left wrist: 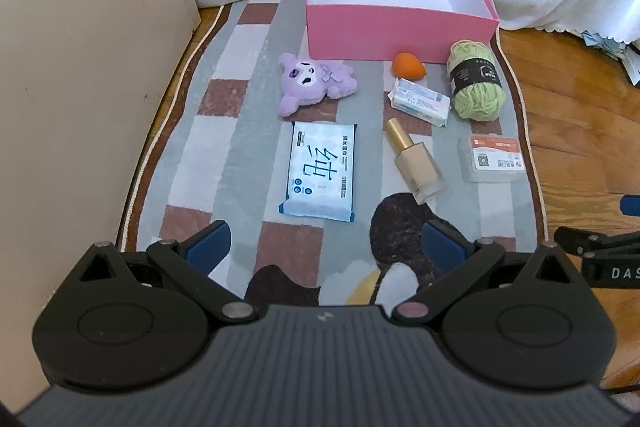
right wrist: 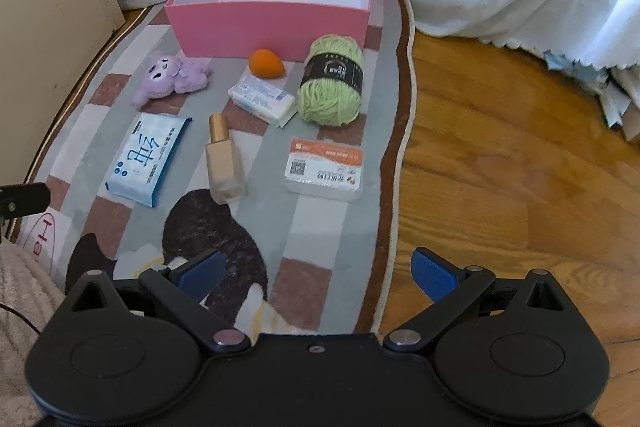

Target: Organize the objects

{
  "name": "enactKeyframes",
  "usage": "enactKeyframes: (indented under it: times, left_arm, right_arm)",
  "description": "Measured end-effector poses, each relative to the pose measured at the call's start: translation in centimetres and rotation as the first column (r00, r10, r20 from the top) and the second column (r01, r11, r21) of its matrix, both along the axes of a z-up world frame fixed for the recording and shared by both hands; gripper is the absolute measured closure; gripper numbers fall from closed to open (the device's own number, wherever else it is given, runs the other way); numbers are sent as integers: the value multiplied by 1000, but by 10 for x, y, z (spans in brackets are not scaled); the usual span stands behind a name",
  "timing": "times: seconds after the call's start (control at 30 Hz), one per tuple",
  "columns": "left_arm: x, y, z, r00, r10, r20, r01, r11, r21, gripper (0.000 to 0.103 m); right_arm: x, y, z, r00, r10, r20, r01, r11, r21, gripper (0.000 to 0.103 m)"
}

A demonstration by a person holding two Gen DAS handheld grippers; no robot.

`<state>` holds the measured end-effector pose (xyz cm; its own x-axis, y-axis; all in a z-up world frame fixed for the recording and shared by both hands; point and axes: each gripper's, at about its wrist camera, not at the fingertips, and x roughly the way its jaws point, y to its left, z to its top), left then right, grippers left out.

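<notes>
A short-pile woven rug (right wrist: 320,227) lies on glossy wooden floor (right wrist: 520,167); at its far end the pink box (right wrist: 268,27) looks like matt cardboard, white inside. The purple toy (right wrist: 172,75) is fuzzy plush, the green yarn (right wrist: 330,95) rough wool with a paper band, and the tissue pack (right wrist: 146,159) shiny plastic film. The bottle (right wrist: 224,163) is smooth glass with a metallic gold cap, and the orange sponge (right wrist: 266,63) looks matt.

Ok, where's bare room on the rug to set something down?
Free: the rug between both tongs and the wipes pack, and the strip left of the plush. Crowded: in front of the pink box, around the yarn.
</notes>
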<state>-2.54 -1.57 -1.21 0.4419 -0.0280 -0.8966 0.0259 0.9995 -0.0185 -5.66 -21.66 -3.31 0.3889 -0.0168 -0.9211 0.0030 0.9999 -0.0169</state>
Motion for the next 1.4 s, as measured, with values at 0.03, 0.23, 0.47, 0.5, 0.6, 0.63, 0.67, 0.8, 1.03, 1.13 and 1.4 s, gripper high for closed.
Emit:
enactKeyframes:
  times: [0.03, 0.23, 0.47, 0.5, 0.6, 0.63, 0.67, 0.8, 1.03, 1.13, 1.4]
  left_arm:
    - [-1, 0, -1, 1000, 0, -3, 0, 1000, -1, 0]
    - [-2, 0, -1, 1000, 3, -1, -3, 1000, -6, 0]
    - [-2, 1, 1, 1000, -5, -2, 5, 1000, -28, 0]
    - [-2, 0, 2, 1000, -6, -3, 6, 999, -32, 0]
    - [-2, -1, 3, 1000, -12, -2, 12, 999, -40, 0]
    - [-3, -1, 3, 1000, -14, 2, 15, 999, -42, 0]
    - [-3, -2, 4, 1000, -16, 4, 17, 999, -41, 0]
    - [-5, -3, 5, 1000, -19, 8, 19, 999, -43, 0]
    - [-5, -3, 6, 1000, -19, 5, 19, 999, -47, 0]
    - [-1, 0, 8, 1000, -24, -6, 23, 998, -62, 0]
    - [44, 25, 29, 997, -81, 10, 81, 995, -59, 1]
  right_arm:
    - [0, 1, -1, 1000, 1, -1, -1, 1000, -2, 1]
    - [-1, 5, -3, 1000, 14, 2, -14, 1000, -14, 1]
    - [-4, 6, -1, 1000, 17, 6, -17, 1000, -23, 1]
    - [-4, 5, 0, 1000, 17, 8, -17, 1000, -25, 1]
    - [-6, 5, 1, 1000, 15, 13, -14, 999, -32, 1]
    - [-6, 4, 1, 1000, 14, 13, -13, 999, -32, 1]
    - [-6, 4, 1, 1000, 13, 14, -12, 999, -31, 1]
    - [-7, 3, 1, 1000, 13, 14, -13, 1000, -29, 1]
    - [-7, 3, 1, 1000, 15, 14, -14, 1000, -28, 1]
    - [-6, 5, 3, 999, 30, 20, -29, 999, -23, 1]
    - [10, 24, 34, 948, 236, 212, -265, 956, 121, 1]
